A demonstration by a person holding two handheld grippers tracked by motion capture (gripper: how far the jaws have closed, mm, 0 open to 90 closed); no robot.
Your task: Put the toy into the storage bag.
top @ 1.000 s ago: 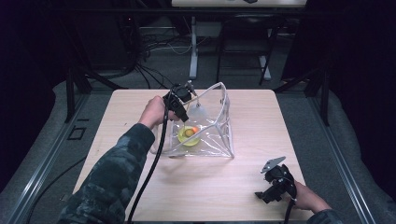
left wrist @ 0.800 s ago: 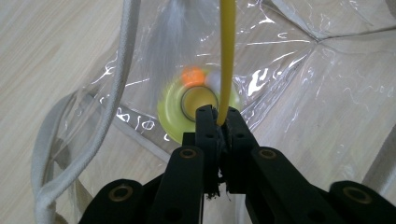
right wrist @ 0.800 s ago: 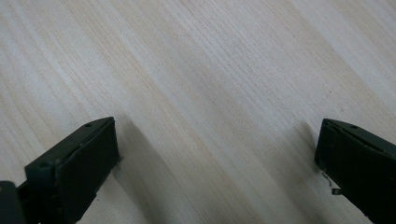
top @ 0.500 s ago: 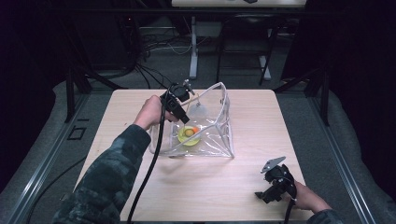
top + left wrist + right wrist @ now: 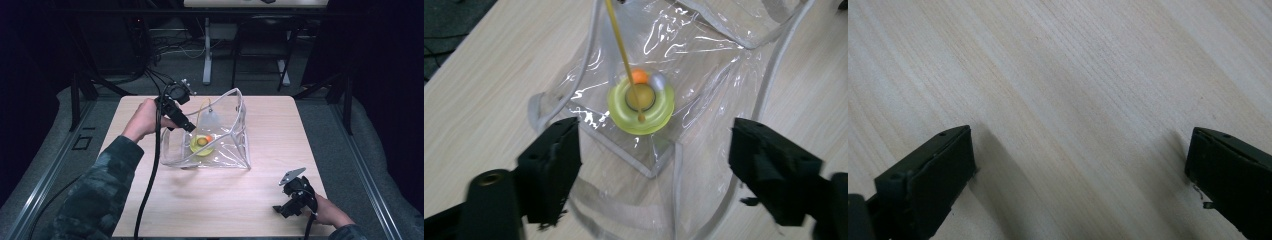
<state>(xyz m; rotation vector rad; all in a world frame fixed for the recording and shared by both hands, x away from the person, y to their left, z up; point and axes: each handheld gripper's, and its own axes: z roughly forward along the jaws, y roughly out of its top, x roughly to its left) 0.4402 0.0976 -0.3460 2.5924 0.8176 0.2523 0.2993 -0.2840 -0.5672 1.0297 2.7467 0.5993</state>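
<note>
Clear soft-plastic bag [image 5: 220,135] with grey piping, standing open mid-desk [image 5: 280,210]; no legible writing. Inside lie a yellow-green ring [image 5: 641,106], an orange ball [image 5: 639,75] and a grey bead [image 5: 658,80]; a thin yellow rod [image 5: 624,52] slants down to the ring. Left claw [image 5: 654,165], jaws apart, hovers over the bag mouth, the ring at 12 o'clock. Right claw [image 5: 278,207], jaws apart, sits over bare pale woodgrain at 5 o'clock of the bag, well apart.

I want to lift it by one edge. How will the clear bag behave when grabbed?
The bag is probably floppy: its thin clear film creases and sags. The yellow ring and small balls inside would likely slide around. It looks light and glossy, perhaps slippery.
</note>
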